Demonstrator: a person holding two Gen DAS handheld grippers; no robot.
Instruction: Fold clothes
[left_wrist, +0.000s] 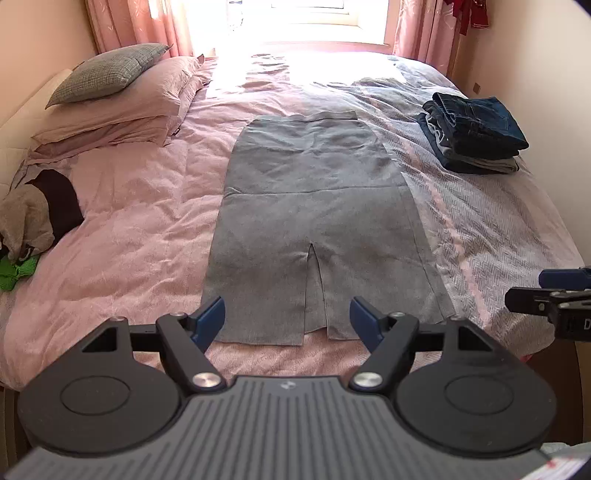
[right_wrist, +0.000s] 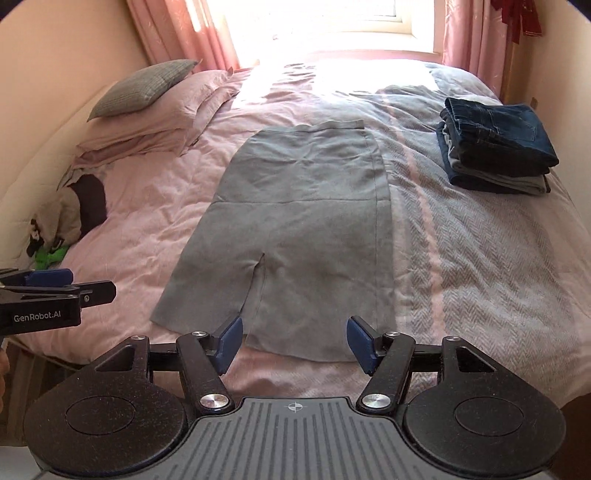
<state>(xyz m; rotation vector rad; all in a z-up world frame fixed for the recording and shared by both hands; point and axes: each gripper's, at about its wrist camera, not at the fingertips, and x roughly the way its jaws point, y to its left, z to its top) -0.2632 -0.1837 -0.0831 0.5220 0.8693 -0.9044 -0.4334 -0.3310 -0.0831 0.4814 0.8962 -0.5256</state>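
1. A grey skirt (left_wrist: 314, 206) lay spread flat in the middle of the bed (left_wrist: 140, 229), waistband toward the window at twelve o'clock and slit hem toward the near edge at six.
2. The left gripper (left_wrist: 287, 321) hung above the hem at six o'clock, its blue pads (left_wrist: 210, 321) spread apart with nothing between them; it gripped no cloth.
3. The right gripper (right_wrist: 294, 341) hung beside it over the same hem, its blue pads (right_wrist: 231, 341) likewise parted and empty, clear of the fabric.
4. Each gripper showed at the edge of the other's view: the right one at three o'clock from the left wrist, the left one at nine o'clock from the right wrist.
5. A stack of folded jeans (left_wrist: 476, 133) sat on the grey herringbone blanket (left_wrist: 498, 229) at about two o'clock from the skirt, well apart from it.
6. At ten o'clock pink pillows (left_wrist: 122, 110) were piled with a grey checked cushion (left_wrist: 107, 72) on top.
7. At nine o'clock a heap of unfolded clothes (left_wrist: 33, 221), beige, dark and bright green, lay near the bed's edge.
8. Pink curtains (left_wrist: 147, 22) framed the bright window (left_wrist: 295, 18) at twelve o'clock.
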